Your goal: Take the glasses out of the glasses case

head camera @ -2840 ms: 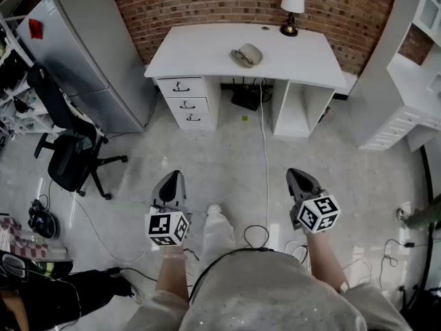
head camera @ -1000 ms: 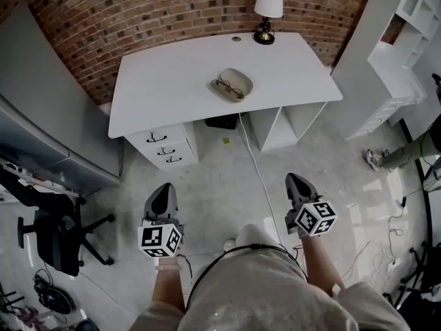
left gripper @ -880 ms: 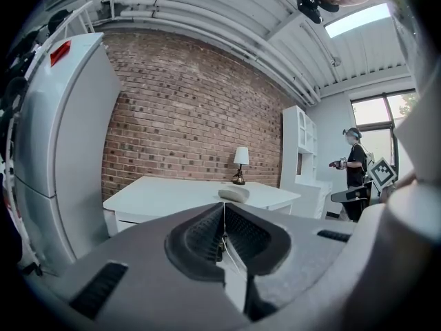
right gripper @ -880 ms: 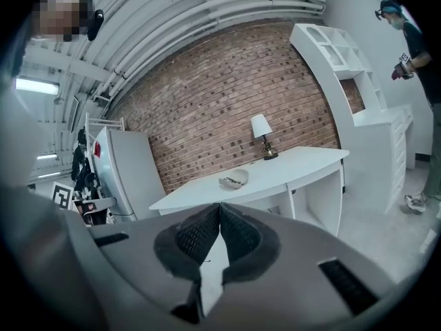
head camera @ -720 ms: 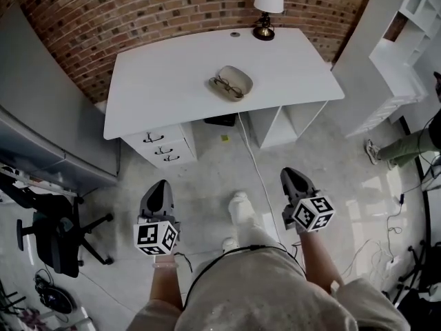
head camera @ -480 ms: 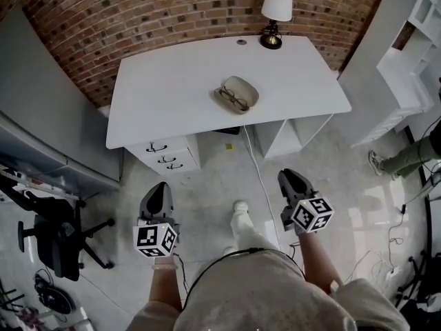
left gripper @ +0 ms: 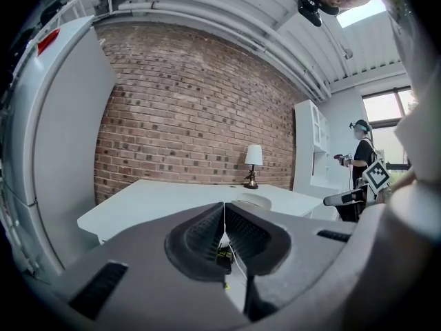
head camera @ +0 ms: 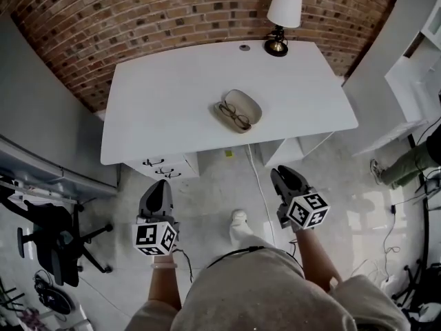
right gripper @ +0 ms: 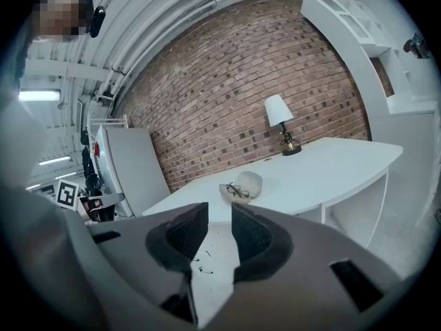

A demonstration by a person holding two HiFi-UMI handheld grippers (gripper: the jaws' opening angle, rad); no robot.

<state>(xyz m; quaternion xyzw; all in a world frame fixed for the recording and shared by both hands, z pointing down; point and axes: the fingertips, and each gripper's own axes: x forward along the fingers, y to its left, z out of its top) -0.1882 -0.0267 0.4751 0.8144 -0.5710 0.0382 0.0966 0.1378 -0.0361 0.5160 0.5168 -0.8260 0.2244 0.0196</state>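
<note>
Ahead of both claws and well apart from them stands the white rectangular counter (head camera: 172,95), set against a red brick wall (head camera: 138,12). On its top, ahead of the right claw (head camera: 282,174) and a little to that claw's left, lies the beige oval glasses case (head camera: 251,103). It is open, and the dark-rimmed glasses (head camera: 236,116) rest in the half nearer to us.

We hold the right claw over the pale floor, short of the counter's front edge. Its jaws have just been opening and now stand apart, released, with nothing between them. Through the gap we see only floor, with the case and glasses beyond the tips.

We hold the left claw (head camera: 158,185) about level with the right one, also over the floor. It is clenched, its ribbed pads meeting along a thin line, and it grasps nothing. From this claw the case lies ahead and to the right.

Just ahead of the left claw, under the counter, sits a white drawer unit (head camera: 162,165). A small table lamp with a white shade and brass base (head camera: 282,16) stands at the counter's back edge, beyond the case from the right claw. A black office chair (head camera: 58,243) stands off to the left claw's left. A thin white cable (head camera: 256,178) runs across the floor between the claws, nearer the right one, and our white shoe (head camera: 238,219) shows between them.
</note>
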